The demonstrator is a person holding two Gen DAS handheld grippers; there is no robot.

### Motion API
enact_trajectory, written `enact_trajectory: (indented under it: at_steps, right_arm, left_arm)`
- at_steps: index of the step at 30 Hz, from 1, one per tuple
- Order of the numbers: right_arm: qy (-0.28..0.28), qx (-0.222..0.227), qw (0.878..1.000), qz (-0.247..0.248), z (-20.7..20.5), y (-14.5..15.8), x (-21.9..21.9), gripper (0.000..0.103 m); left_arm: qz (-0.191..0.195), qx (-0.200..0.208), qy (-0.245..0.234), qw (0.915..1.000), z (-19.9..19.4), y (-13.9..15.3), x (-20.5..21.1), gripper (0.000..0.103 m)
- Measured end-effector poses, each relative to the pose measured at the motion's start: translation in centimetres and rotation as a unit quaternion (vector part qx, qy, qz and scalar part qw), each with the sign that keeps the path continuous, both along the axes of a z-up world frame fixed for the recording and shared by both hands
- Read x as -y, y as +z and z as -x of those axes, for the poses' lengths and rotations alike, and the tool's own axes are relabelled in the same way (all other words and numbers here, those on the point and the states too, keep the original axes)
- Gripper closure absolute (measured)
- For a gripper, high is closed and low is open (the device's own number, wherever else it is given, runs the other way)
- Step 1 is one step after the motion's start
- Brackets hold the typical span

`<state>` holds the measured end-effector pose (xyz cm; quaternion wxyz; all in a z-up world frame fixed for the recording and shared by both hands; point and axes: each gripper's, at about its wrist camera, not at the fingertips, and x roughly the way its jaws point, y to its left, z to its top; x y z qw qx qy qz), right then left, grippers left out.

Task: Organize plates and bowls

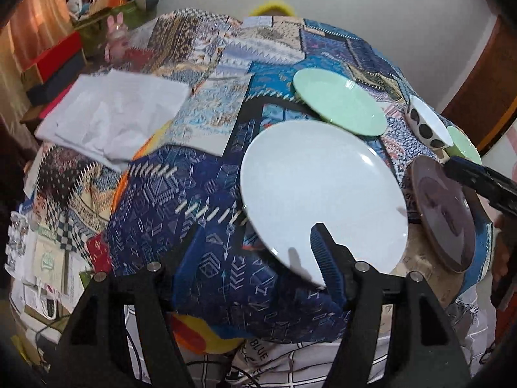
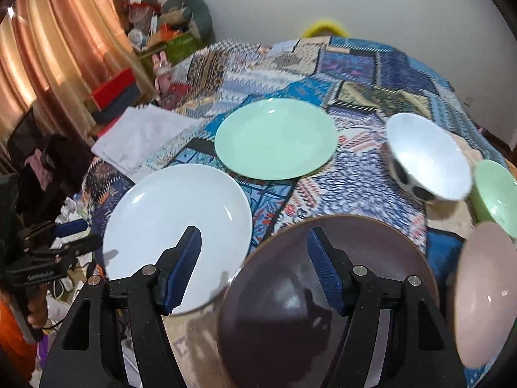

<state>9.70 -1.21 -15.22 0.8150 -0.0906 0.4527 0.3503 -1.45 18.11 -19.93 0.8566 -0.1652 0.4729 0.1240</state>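
A white plate (image 1: 323, 194) (image 2: 177, 226) lies on the patterned quilt. My left gripper (image 1: 258, 252) is open, its right finger over the plate's near rim. A dark purple plate (image 2: 323, 291) (image 1: 442, 220) lies to the right. My right gripper (image 2: 255, 265) is open, its right finger over the purple plate, its left over the white plate. Farther back lie a mint green plate (image 2: 274, 139) (image 1: 339, 100), a white bowl with black dots (image 2: 426, 158) (image 1: 426, 119), a green bowl (image 2: 497, 194) (image 1: 465, 145) and a pink bowl (image 2: 484, 294).
A folded white cloth (image 1: 113, 113) (image 2: 139, 135) lies at the left of the quilt (image 1: 200, 48). Boxes, toys and a curtain (image 2: 48, 48) stand at the far left. The right gripper shows in the left wrist view (image 1: 478, 181).
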Motion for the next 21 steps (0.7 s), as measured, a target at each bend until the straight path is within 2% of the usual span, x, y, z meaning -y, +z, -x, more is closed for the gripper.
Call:
enact_trajectory:
  at_steps: [5, 6, 7, 10, 13, 15, 21]
  right_arm:
    - [0.028, -0.020, 0.999, 0.026, -1.4, -1.4, -2.2, 0.039]
    - [0.033, -0.025, 0.999, 0.030, -1.7, -1.7, -2.6, 0.044]
    - [0.041, -0.034, 0.998, 0.037, -2.0, -2.1, -3.1, 0.050]
    - [0.059, -0.058, 0.995, 0.052, -2.7, -3.1, -3.9, 0.059]
    - [0.069, -0.075, 0.993, 0.066, -3.2, -3.9, -4.5, 0.064]
    - [0.074, -0.083, 0.991, 0.073, -3.4, -4.2, -4.8, 0.067]
    - [0.081, -0.108, 0.987, 0.090, -4.1, -5.2, -5.5, 0.070]
  left_arm:
    - [0.028, -0.012, -0.005, 0.9995, 0.0, -1.5, -0.5, 0.036]
    - [0.033, -0.014, -0.006, 0.9994, 0.0, -1.7, -0.5, 0.038]
    - [0.036, -0.013, -0.008, 0.9992, 0.0, -1.8, -0.6, 0.043]
    - [0.049, -0.012, -0.016, 0.9986, -0.1, -2.0, -0.5, 0.056]
    - [0.059, -0.006, -0.026, 0.9979, -0.2, -1.9, -0.3, 0.068]
    - [0.060, -0.005, -0.033, 0.9976, -0.4, -1.9, -0.1, 0.072]
    - [0.080, -0.008, -0.046, 0.9957, -0.9, -2.5, 0.3, 0.074]
